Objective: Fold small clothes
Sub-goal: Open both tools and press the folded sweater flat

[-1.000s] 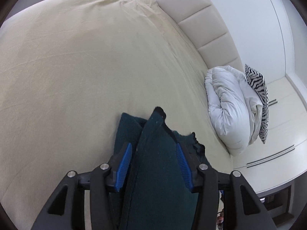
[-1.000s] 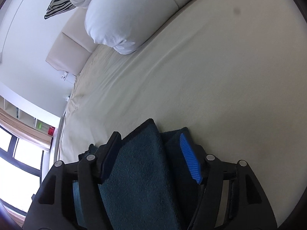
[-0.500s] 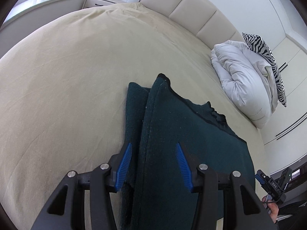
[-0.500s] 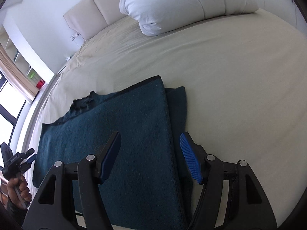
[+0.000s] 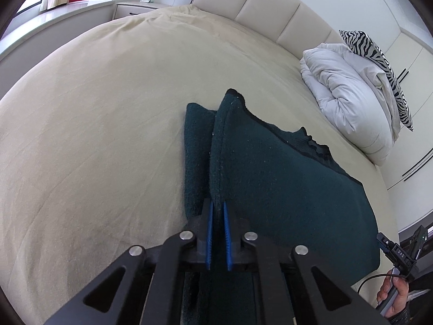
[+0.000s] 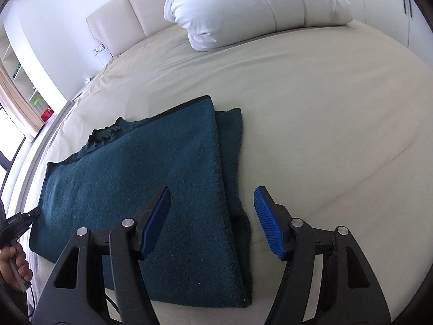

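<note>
A dark teal knitted garment (image 5: 284,184) lies folded in a long band on the beige bed sheet (image 5: 94,124); it also shows in the right wrist view (image 6: 151,178). My left gripper (image 5: 217,211) is shut on the garment's left folded edge, with the blue pads pinching the fabric. My right gripper (image 6: 212,214) is open, its blue pads (image 6: 266,222) straddling the garment's right folded edge just above it. The right gripper shows small at the right of the left wrist view (image 5: 400,252). The left gripper shows at the left edge of the right wrist view (image 6: 19,219).
A white rolled duvet (image 5: 349,97) with a zebra pillow (image 5: 379,65) lies at the headboard (image 5: 270,8); the duvet also shows in the right wrist view (image 6: 254,8). A nightstand (image 5: 135,9) and window ledge stand beyond the bed's far left side. White wardrobes (image 5: 414,86) are at right.
My left gripper has shut on the garment's left edge; it was open half a second ago. Both grippers have drawn back, so more of the laid-out garment shows. The right gripper stays open.
</note>
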